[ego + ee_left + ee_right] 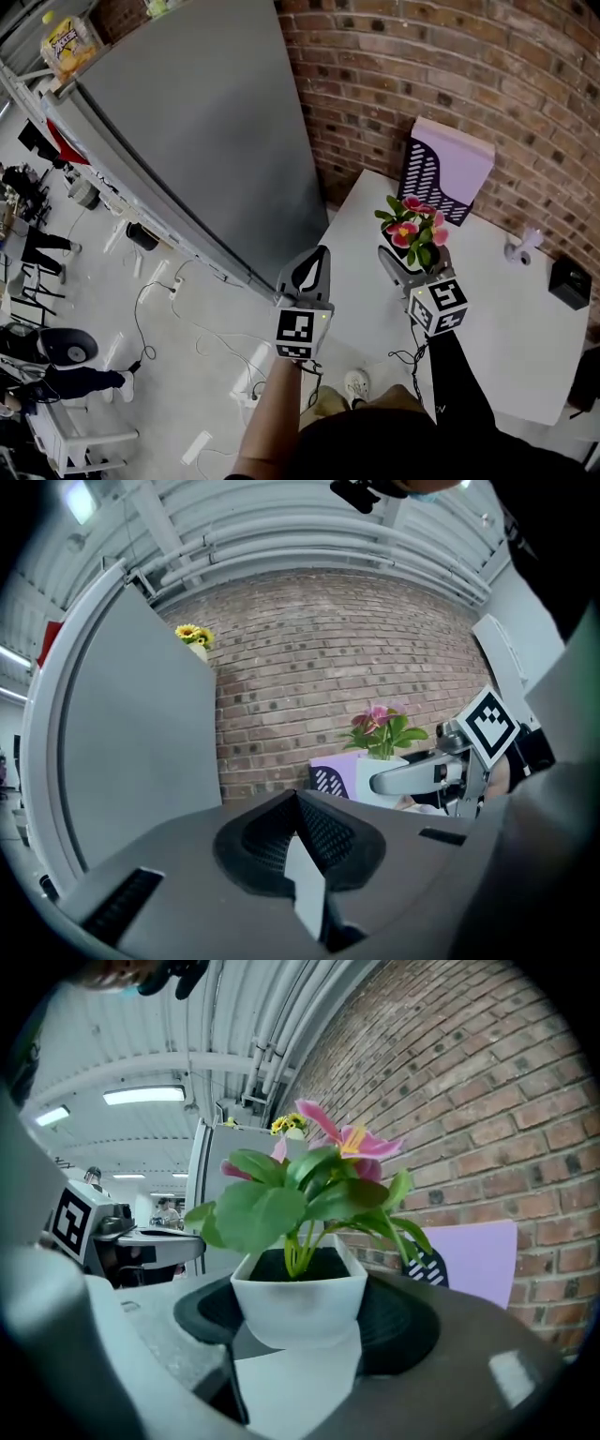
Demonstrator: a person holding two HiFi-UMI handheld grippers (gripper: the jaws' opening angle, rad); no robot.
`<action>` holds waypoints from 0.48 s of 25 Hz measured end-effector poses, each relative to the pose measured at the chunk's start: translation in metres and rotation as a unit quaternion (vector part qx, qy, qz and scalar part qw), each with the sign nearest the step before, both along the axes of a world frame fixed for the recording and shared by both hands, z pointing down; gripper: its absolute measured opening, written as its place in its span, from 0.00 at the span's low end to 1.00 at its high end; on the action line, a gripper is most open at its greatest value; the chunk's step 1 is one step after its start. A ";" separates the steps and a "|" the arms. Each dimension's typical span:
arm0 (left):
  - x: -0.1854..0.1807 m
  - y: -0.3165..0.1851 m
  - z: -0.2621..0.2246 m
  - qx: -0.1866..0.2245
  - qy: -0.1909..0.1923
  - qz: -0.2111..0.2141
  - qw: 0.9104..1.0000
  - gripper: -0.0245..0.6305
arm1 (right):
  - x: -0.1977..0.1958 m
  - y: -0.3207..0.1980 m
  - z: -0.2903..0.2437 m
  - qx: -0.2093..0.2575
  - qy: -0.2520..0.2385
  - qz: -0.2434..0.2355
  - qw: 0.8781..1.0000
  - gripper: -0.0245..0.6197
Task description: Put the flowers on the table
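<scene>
- The right gripper (298,1321) is clamping the white square plastic pot of pink flowers (298,1293) — jaws pressing on its sides, pot upright.
- The pot is hanging over the white table (506,328), near its left edge.
- The left gripper (298,841) is hovering beside the table — jaws together, empty.

The surface (525,337) is bare across its near and middle part, open to a hand-held gripper. At its far edge a purple file holder (448,169) stands against the brick wall (422,56), with a small white object (521,248) and a black box (570,281) further right. The flower pot (412,230), clamped in the right hand-held gripper (415,267), fills the left side. Left of the surface, a tall grey cabinet (206,141) leaves a narrow floor (187,375) strip crossed by cables (155,300).
</scene>
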State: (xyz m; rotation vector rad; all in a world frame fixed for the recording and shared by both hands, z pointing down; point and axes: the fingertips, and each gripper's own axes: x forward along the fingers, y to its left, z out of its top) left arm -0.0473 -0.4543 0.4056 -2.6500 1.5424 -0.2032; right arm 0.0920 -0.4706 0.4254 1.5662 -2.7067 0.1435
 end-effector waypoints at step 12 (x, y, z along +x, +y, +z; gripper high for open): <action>-0.001 -0.032 0.041 -0.034 0.001 -0.022 0.999 0.05 | -0.027 -0.026 0.115 -0.077 0.026 -0.053 0.995 0.56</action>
